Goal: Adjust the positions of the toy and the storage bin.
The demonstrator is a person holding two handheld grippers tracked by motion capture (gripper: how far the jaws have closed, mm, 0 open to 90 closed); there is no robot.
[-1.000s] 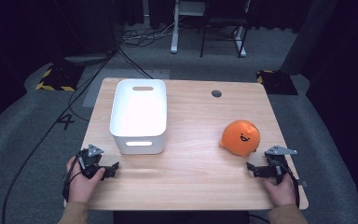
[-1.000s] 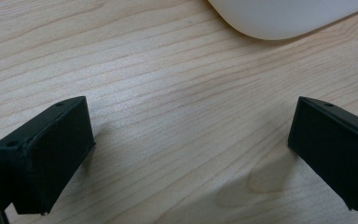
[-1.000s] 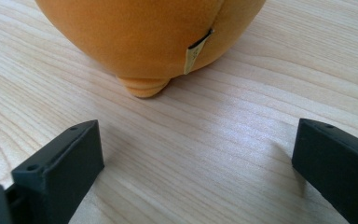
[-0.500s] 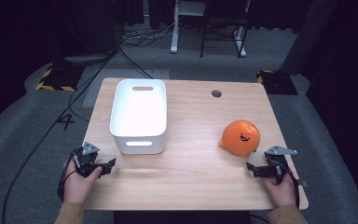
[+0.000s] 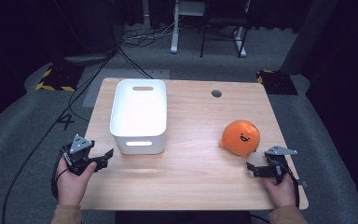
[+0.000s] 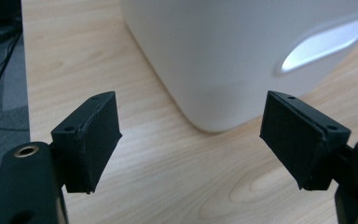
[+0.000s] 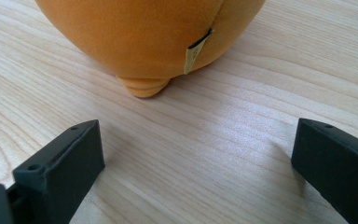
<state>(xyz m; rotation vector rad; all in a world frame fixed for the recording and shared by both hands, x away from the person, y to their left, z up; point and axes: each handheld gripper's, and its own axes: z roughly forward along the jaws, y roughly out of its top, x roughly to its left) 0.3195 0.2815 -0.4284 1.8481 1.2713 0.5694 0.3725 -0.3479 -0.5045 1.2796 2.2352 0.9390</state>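
Left gripper (image 5: 103,157): jaws apart, empty, just short of the white bin's near left corner. Right gripper (image 5: 253,169): jaws apart, empty, near the bin's right. Orange plush toy (image 5: 240,137): resting on the wooden table (image 5: 191,177), just beyond the right gripper. White plastic bin (image 5: 138,114): upright, well apart from the toy.

A numeral "4" (image 5: 67,122) is marked on the grey floor (image 5: 28,140), beyond the left gripper (image 5: 103,157). Print on the orange plush's (image 7: 144,32) tag (image 7: 195,55) cannot be read.
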